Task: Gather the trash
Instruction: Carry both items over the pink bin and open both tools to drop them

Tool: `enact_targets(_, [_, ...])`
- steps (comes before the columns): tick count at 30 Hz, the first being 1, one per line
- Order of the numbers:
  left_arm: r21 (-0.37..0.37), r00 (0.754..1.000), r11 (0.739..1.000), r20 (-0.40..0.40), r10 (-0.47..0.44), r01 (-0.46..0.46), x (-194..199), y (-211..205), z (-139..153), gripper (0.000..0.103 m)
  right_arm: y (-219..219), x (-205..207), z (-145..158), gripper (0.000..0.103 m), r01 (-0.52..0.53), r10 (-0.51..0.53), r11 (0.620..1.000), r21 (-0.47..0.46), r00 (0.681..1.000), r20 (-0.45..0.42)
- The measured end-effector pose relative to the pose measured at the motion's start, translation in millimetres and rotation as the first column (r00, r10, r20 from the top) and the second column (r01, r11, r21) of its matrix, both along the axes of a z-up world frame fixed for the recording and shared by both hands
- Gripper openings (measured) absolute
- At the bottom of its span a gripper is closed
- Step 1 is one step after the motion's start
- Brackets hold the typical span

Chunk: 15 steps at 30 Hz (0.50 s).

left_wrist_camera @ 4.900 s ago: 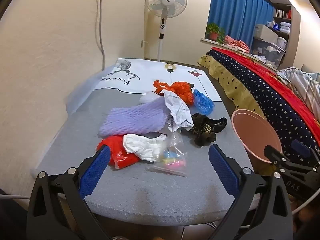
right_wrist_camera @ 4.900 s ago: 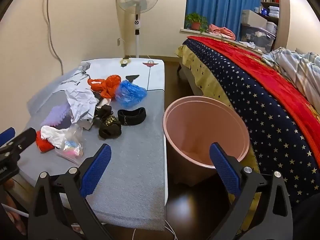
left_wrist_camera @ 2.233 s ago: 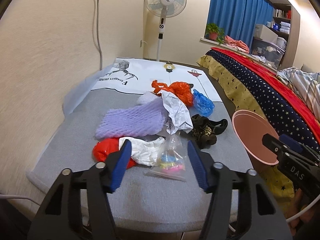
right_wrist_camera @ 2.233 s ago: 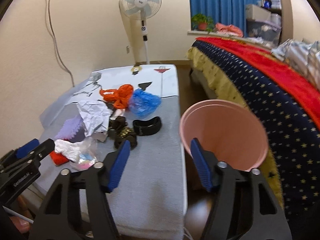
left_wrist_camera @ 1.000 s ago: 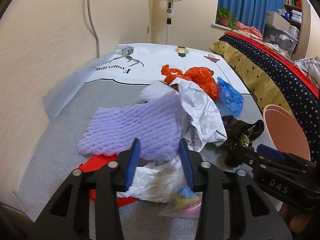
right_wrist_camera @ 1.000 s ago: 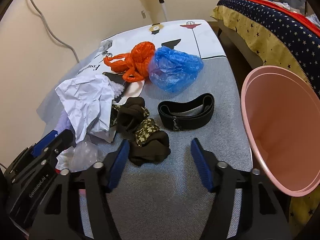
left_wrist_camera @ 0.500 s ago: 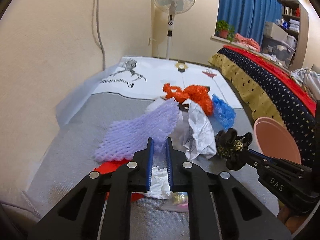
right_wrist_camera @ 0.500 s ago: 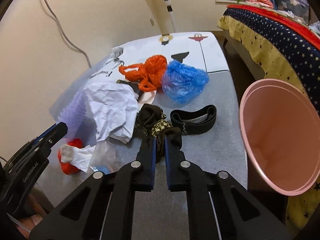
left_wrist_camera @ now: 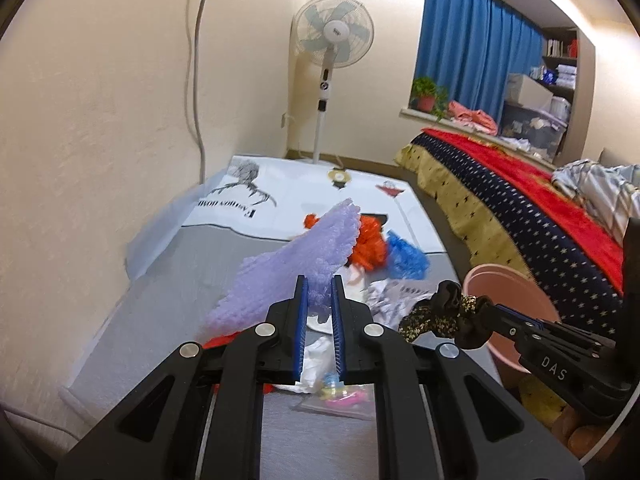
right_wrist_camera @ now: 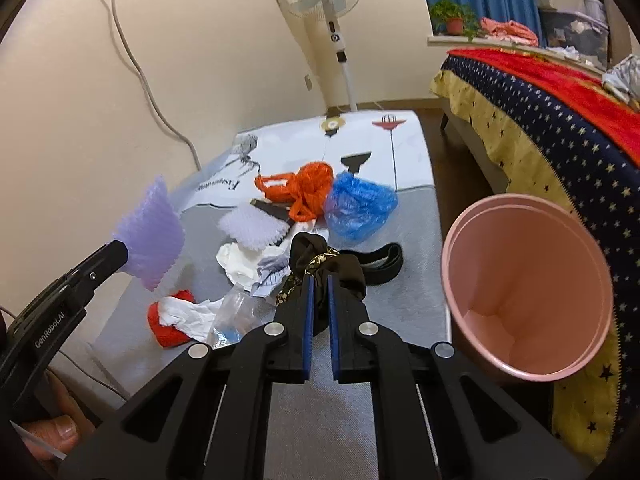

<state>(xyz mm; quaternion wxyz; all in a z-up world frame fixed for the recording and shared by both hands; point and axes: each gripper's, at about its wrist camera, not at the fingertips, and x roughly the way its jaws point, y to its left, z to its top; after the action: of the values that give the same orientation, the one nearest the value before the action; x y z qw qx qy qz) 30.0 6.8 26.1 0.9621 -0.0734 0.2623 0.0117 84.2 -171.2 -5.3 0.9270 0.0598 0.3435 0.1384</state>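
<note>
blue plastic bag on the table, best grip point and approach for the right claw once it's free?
Pinch the raised, crumpled top of the blue plastic bag, coming from above and the near side. It lies as a loose, puffed mound, so the folds on top give thin material to close on. Its left edge touches the orange plastic bag, so stay toward the right half, where bare table lies beside it.

Cream walls [left_wrist_camera: 100, 120], blue curtains [left_wrist_camera: 476, 64], standing fan [left_wrist_camera: 333, 38], star-patterned bed [right_wrist_camera: 560, 108].
</note>
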Motion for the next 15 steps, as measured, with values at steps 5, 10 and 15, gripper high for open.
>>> enact_targets(5, [-0.018, 0.999, 0.999, 0.017, -0.039, 0.040, -9.7, -9.8, 8.3, 0.011, -9.1, -15.5, 15.6, 0.007, 0.015, -0.015, 1.000, -0.011, 0.999, 0.038])
enact_targets(10, [-0.036, 0.997, 0.996, 0.020, -0.078, 0.079, -14.2, -18.3, 11.6, 0.011, -17.0, -28.5, 28.6, 0.007, 0.034, -0.031, 0.999, -0.033, 0.997, 0.069])
enact_targets(15, [-0.060, 0.994, 0.992, 0.030, -0.106, 0.108, -14.0, -25.3, 15.1, 0.011, -36.2, -37.9, 47.0, 0.007, 0.073, -0.069, 0.997, -0.040, 0.993, 0.094])
